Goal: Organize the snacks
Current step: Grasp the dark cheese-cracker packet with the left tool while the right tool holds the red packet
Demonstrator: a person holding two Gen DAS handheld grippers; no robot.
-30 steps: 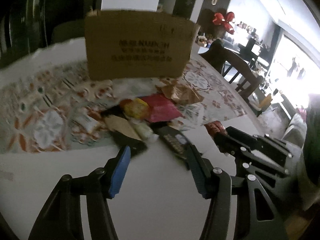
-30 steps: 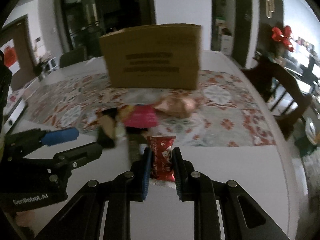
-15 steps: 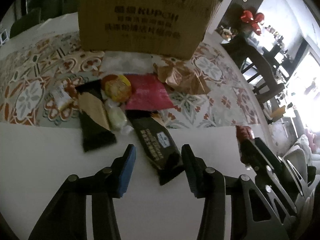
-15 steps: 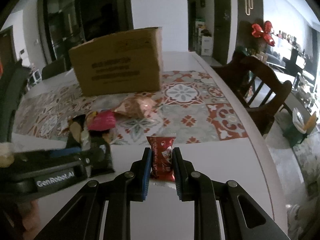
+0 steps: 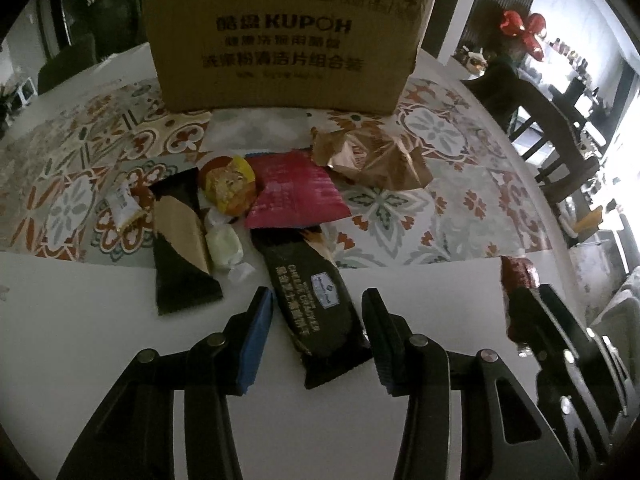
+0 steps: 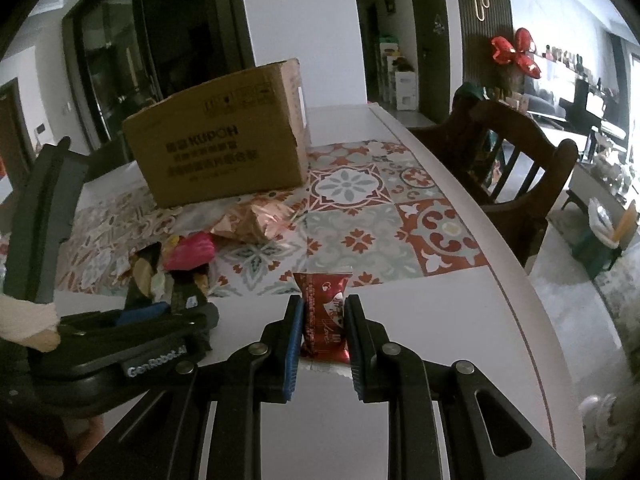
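Snack pile [image 5: 256,208] on table [image 5: 80,312], before box [image 5: 280,36]; chair [image 6: 516,160] right.

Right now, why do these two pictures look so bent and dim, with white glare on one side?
Left wrist view: the fisheye lens bows the cardboard box and table; window light whites out the right edge, while the snacks sit dim. Right wrist view: dark rounded corners, bright glare at far right, yet the red packet in the right tool stays sharp.

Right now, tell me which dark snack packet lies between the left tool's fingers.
The black cheese cracker packet with white lettering; the other dark packet, with a tan panel, lies left of the left tool.
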